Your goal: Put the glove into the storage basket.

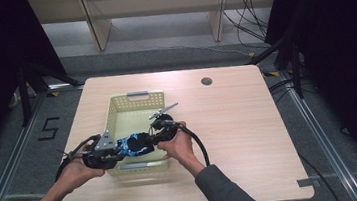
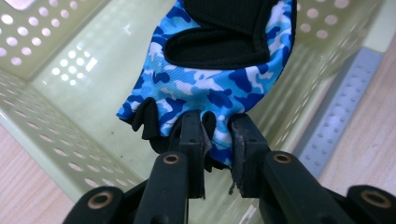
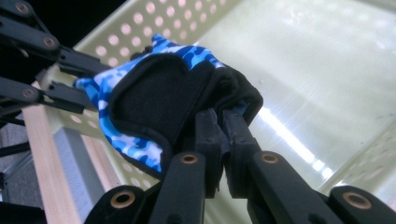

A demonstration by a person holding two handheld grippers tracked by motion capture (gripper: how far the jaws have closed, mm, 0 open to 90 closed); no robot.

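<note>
- High view: the left gripper (image 1: 116, 151), at the basket's (image 1: 136, 101) seven o'clock corner, pinched the glove's (image 1: 133, 144) finger end, jaws clamped on fabric.
- The glove hung stretched over the basket's near rim, probably for lowering inside.
- The right gripper (image 1: 154, 137), at the glove's three o'clock, was clenched on its black cuff.

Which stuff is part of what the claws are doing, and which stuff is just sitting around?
Part of the job: blue camouflage glove, left claw, right claw, pale perforated basket.

Just there: wooden table, round hole in the tabletop, cables on the floor.
</note>
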